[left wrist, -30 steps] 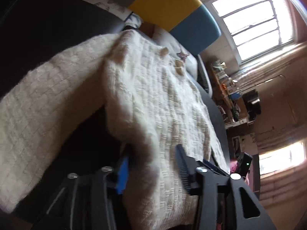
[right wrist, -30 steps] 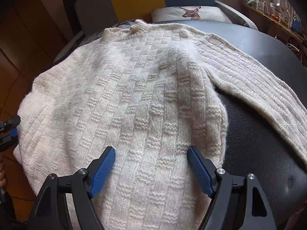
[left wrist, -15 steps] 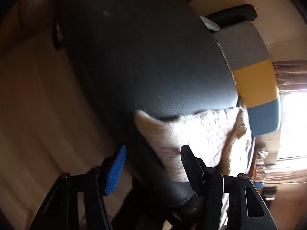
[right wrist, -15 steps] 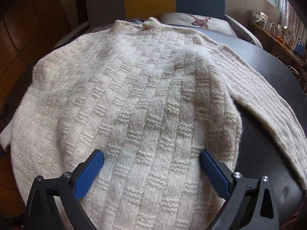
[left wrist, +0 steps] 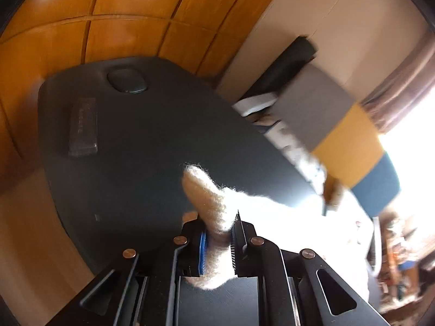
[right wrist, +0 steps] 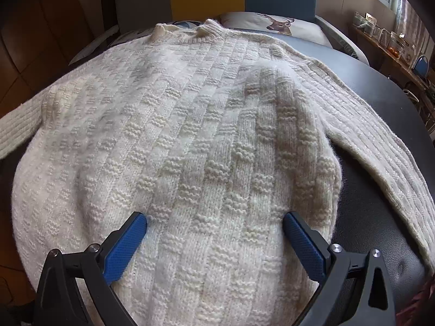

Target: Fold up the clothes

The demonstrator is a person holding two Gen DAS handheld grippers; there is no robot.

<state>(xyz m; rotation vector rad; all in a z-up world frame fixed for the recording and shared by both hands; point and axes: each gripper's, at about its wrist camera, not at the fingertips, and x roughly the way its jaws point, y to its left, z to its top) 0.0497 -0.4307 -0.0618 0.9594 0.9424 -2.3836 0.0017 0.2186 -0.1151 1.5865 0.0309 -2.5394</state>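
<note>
I saw the dark table [left wrist: 130,163] fill most of the left view, where a second earlier that camera had looked across the knit toward the window. The sweater [right wrist: 190,141] lay spread flat on it, collar toward the sofa [left wrist: 345,135], its right sleeve trailing along the table. Half a second before, a cuff lay loose ahead of my left gripper [left wrist: 217,240], whose jaws stood apart; now they were clamped on the sweater's cuff. My right gripper [right wrist: 214,244] stayed wide open over the hem, slightly farther back than before.
</note>
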